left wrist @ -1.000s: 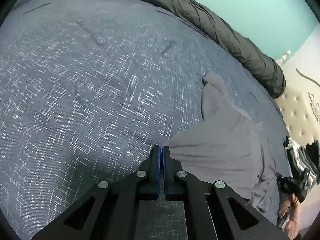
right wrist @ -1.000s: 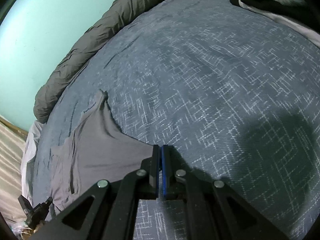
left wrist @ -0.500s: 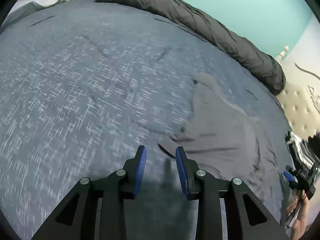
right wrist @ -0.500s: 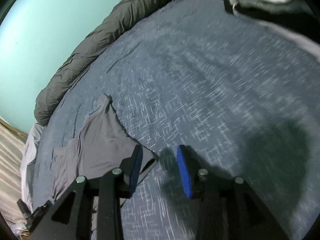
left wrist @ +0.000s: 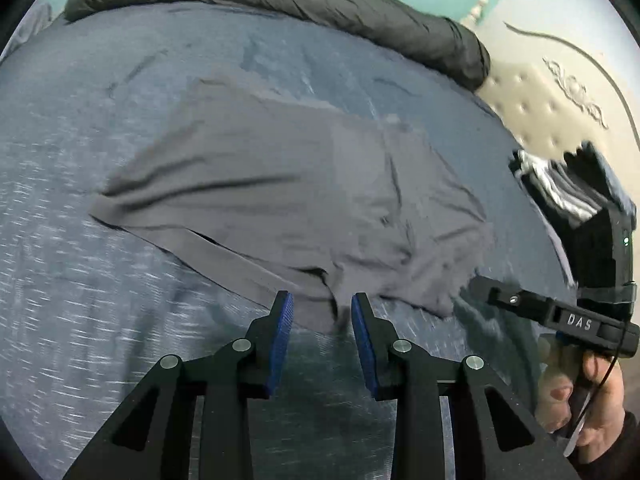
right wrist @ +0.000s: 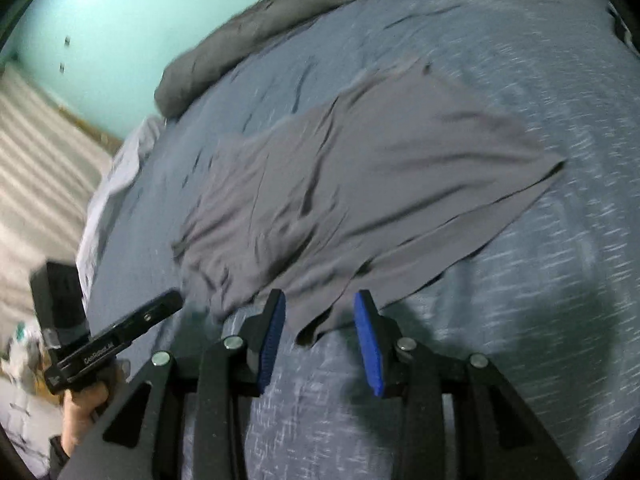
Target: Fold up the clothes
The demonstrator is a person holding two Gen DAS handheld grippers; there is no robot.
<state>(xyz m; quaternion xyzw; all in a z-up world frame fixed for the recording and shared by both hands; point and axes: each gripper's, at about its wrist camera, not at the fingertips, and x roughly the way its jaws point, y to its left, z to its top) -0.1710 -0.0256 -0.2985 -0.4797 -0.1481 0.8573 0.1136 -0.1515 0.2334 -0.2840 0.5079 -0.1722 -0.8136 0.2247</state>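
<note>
Both grippers, left [left wrist: 322, 316] and right [right wrist: 319, 314], are hanging wide open, holding nothing, over the shirt's [left wrist: 288, 196] rumpled near edge; grabbing it bunched risks a crooked fold.

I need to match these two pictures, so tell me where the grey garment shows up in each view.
Left wrist: grey garment fills the centre, ahead of the open left hand-held gripper.
Right wrist: it runs centre to upper right.
Shared landmark: the rolled dark duvet along the teal wall.
</note>
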